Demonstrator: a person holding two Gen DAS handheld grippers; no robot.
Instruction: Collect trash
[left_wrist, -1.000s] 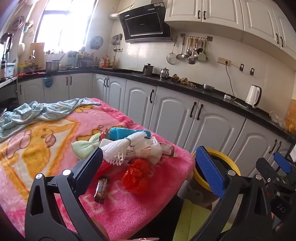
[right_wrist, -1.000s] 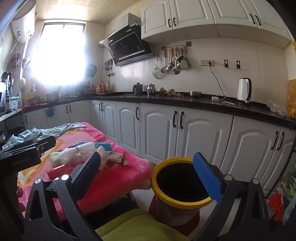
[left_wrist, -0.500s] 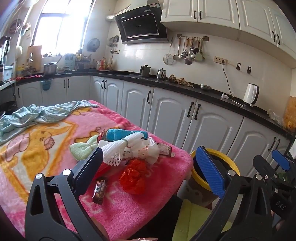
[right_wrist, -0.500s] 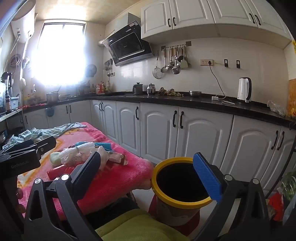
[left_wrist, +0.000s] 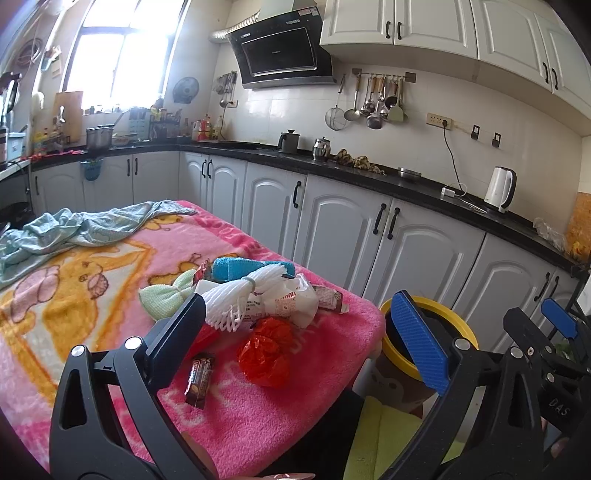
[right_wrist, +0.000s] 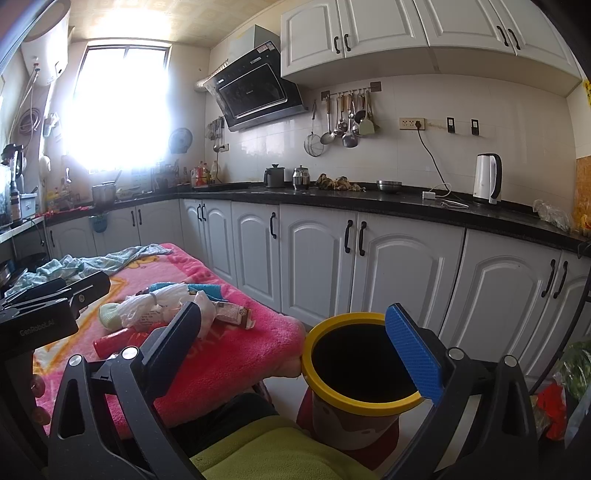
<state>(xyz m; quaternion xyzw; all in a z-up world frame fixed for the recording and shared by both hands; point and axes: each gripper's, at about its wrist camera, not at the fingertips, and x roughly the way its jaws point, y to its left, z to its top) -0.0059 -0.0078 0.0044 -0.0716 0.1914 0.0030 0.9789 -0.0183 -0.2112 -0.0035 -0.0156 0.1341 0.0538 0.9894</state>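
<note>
With both the left hand-held gripper (left_wrist: 299, 325) and right hand-held gripper (right_wrist: 295, 332) spread apart and empty, the crumpled red plastic bag (left_wrist: 266, 350) near the yellow-rimmed bin (right_wrist: 360, 373) is being lined up for pickup.

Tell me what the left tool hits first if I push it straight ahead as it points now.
Probably the red bag: it lies on the pink blanket near the middle of the open left tool, with the dark wrapper just left of it. Depth is unclear, so the tool might pass above them.
</note>
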